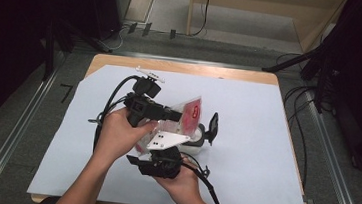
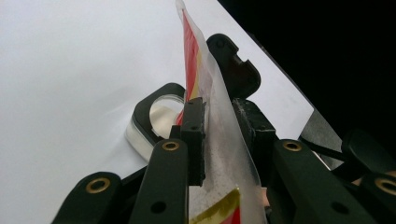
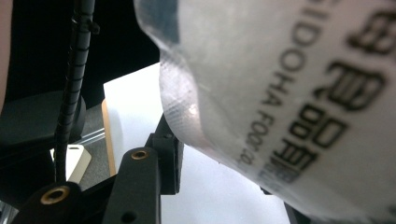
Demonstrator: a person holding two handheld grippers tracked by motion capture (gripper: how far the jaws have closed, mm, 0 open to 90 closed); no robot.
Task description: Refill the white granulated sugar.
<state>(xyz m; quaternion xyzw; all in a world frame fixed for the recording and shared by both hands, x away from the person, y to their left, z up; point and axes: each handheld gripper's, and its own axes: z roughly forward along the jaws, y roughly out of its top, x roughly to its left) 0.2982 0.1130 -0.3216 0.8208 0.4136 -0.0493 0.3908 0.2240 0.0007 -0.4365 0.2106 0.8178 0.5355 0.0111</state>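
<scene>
Translucent plastic snack pouch with red-and-yellow print (image 1: pixel 188 113) stands on edge above the white sheet, beside a clear black-lidded container (image 1: pixel 200 134).

Overhead camera looks forward-down over table (image 1: pixel 265 140); both gripper cameras sit close, sharing the clear packet (image 2: pixel 219 140).

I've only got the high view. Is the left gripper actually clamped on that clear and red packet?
Observer: Yes. In the left gripper view, the left gripper is closed on the packet, which stands edge-on between the pads.
Operator: Any print I'm missing?
Observer: A yellow stripe runs beside the red, low near the jaws.
Operator: And the right side?
Observer: Black lettering on the packet sits right in front of the right gripper. Its far jaw is hidden behind the film, so I can't judge that grip.
</scene>
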